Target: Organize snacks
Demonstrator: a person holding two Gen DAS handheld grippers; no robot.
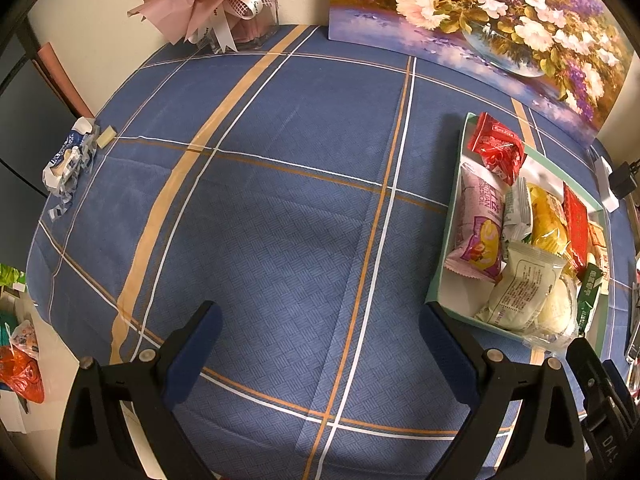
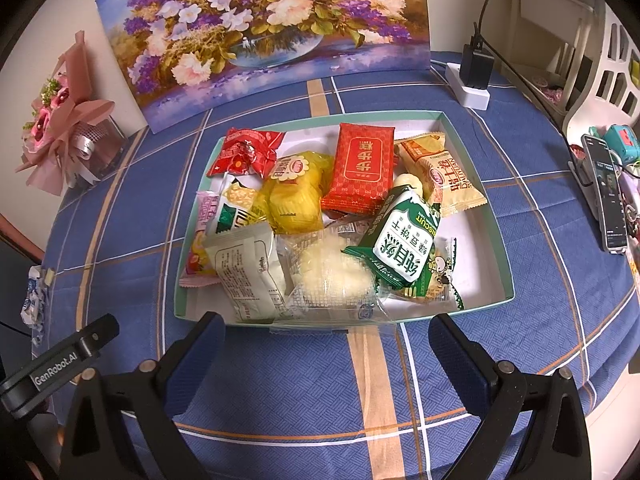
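Step in hand, as judged: end of collection, since the snack packets lie heaped in the mint-green box [image 2: 505, 276] and the blue checked tablecloth [image 1: 280, 200] around it carries no packaged snack. The box sits right of centre on the table, near the flower painting [image 2: 264, 28] at the far edge. The left gripper [image 1: 320, 354] hovers over bare cloth left of the box, fingers spread, holding nothing. The right gripper [image 2: 328, 354] hovers just short of the box's near wall, fingers likewise spread and empty. The one loose item is a crumpled blue-and-white wrapper [image 1: 70, 160] at the far-left table edge, beside a small pale block; whether it belongs to the task cannot be told. The next move probably calls for either the left gripper crossing to that wrapper or the right gripper settling the overhanging white packet [image 2: 250, 272] inside the wall. Legible writing: "BISCUIT" on the green-and-white packet [image 2: 400, 244]; "GenRobot.AI" on the left gripper body as seen in the right wrist view. The red packet [image 2: 360, 168] bears Chinese characters, not read here.
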